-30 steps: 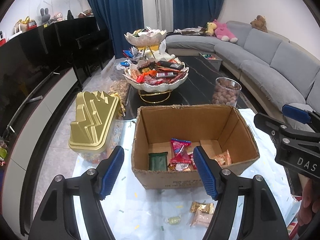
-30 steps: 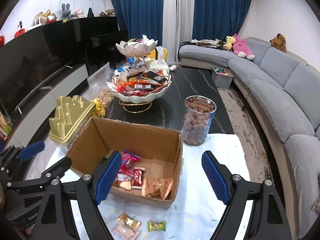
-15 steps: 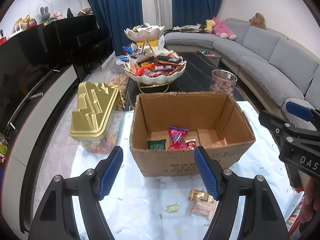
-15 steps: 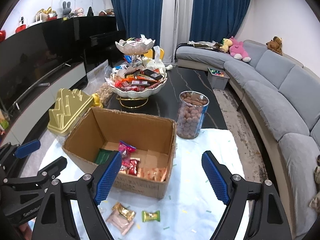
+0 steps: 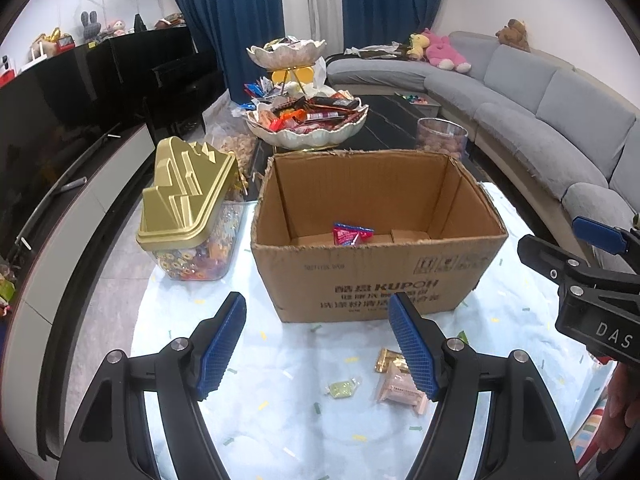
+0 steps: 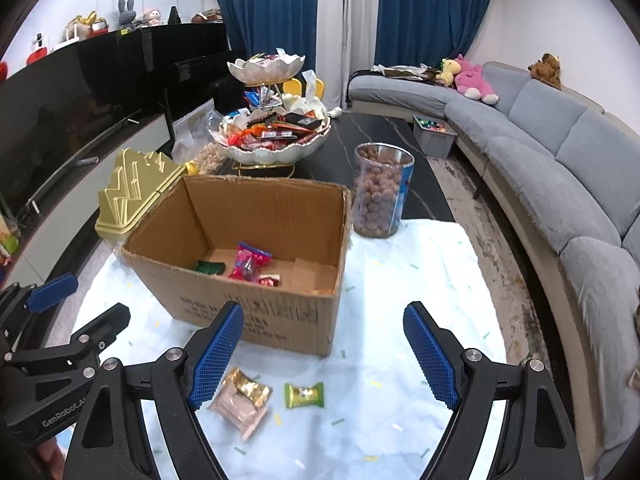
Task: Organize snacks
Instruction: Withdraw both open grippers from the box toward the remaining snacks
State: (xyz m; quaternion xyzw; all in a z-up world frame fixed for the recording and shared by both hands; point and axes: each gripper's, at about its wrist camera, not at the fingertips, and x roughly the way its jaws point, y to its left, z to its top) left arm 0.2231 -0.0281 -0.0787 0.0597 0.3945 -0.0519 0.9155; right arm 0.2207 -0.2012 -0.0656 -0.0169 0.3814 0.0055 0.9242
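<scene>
An open cardboard box (image 5: 380,272) (image 6: 256,312) stands on the pale blue cloth, holding a red snack bag (image 5: 352,234) (image 6: 250,262) and a green packet (image 6: 210,267). In front of it lie a pink packet (image 5: 400,392) (image 6: 238,408), a gold candy (image 5: 390,359) (image 6: 250,388) and a green candy (image 5: 342,387) (image 6: 304,395). My left gripper (image 5: 318,346) is open and empty, above the cloth before the box. My right gripper (image 6: 322,356) is open and empty, over the loose candies.
A clear candy tub with a gold lid (image 5: 188,196) (image 6: 132,192) stands left of the box. A jar of brown balls (image 6: 378,196) stands behind it. A tiered snack bowl (image 5: 308,120) (image 6: 276,136) sits on the dark table. A grey sofa (image 6: 560,168) runs along the right.
Both grippers have pulled back and down from the box. The box now looks farther away and the loose candies on the cloth show more fully. Both stay open.
</scene>
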